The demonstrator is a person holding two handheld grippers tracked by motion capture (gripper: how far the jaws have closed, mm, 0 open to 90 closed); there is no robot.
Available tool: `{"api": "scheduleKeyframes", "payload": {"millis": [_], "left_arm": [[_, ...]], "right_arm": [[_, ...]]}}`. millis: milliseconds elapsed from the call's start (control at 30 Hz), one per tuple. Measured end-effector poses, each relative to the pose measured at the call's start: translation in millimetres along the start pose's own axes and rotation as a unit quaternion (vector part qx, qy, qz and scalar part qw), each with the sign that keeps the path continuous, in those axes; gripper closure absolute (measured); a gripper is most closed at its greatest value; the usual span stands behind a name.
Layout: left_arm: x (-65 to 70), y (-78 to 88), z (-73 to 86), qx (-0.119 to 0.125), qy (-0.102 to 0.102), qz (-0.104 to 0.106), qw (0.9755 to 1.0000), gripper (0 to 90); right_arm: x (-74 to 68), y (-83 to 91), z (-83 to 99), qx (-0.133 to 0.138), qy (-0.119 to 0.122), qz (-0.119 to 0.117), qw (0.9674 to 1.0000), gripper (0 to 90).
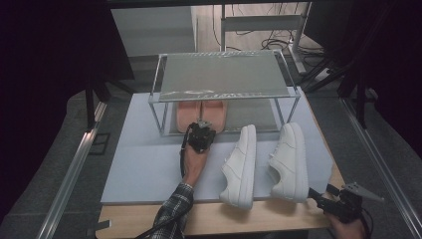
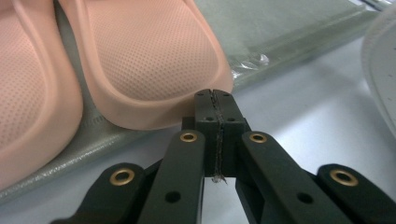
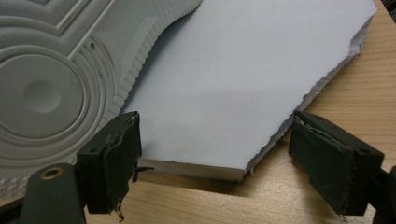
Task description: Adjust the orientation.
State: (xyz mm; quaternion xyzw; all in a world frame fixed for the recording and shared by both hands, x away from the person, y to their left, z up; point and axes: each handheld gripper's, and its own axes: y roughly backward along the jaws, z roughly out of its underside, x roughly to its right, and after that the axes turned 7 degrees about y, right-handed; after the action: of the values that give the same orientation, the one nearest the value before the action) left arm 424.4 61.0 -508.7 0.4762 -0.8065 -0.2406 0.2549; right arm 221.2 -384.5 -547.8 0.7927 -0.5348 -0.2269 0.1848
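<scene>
A pair of pink perforated slippers (image 1: 201,110) lies on the lower shelf of a clear-framed rack (image 1: 224,74). My left gripper (image 1: 201,122) is at the shelf's front edge, its jaws shut with nothing between them. In the left gripper view the gripper (image 2: 215,97) has its tips right at the rounded end of the nearer slipper (image 2: 149,60); I cannot tell if they touch. The second slipper (image 2: 28,93) lies beside it. My right gripper (image 1: 318,198) rests at the table's front right corner, and its jaws (image 3: 222,158) stand open and empty.
Two white sneakers (image 1: 241,167) (image 1: 288,162) lie on their sides on a pale foam board (image 1: 144,164), just right of my left hand. One ribbed sole (image 3: 46,84) lies close to my right gripper, beside the board's torn corner (image 3: 243,84) on the wooden table (image 3: 303,196).
</scene>
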Motion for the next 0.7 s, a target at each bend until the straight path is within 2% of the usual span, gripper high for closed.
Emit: {"api": "scheduleKeyframes", "payload": {"millis": [167, 233, 333, 700], "left_arm": [[-3.7, -6.5, -1.8, -0.009, 0.001, -0.007, 0.9999, 89.7], [-5.2, -8.8, -0.3, -0.011, 0.008, -0.006, 0.9999, 89.7], [-4.0, -8.6, 0.9, -0.012, 0.006, -0.005, 0.9999, 89.7], [2.3, 3.4, 1.1, -0.005, -0.006, 0.010, 0.9999, 89.4]], "right_arm": [[0.2, 0.0, 0.0, 0.000, 0.001, 0.000, 1.0000, 17.2], [0.3, 0.2, 0.0, -0.001, 0.001, -0.001, 1.0000, 17.2], [0.5, 0.0, 0.1, 0.000, 0.002, -0.001, 1.0000, 17.2], [0.3, 0.2, 0.1, -0.001, 0.001, -0.001, 1.0000, 17.2]]}}
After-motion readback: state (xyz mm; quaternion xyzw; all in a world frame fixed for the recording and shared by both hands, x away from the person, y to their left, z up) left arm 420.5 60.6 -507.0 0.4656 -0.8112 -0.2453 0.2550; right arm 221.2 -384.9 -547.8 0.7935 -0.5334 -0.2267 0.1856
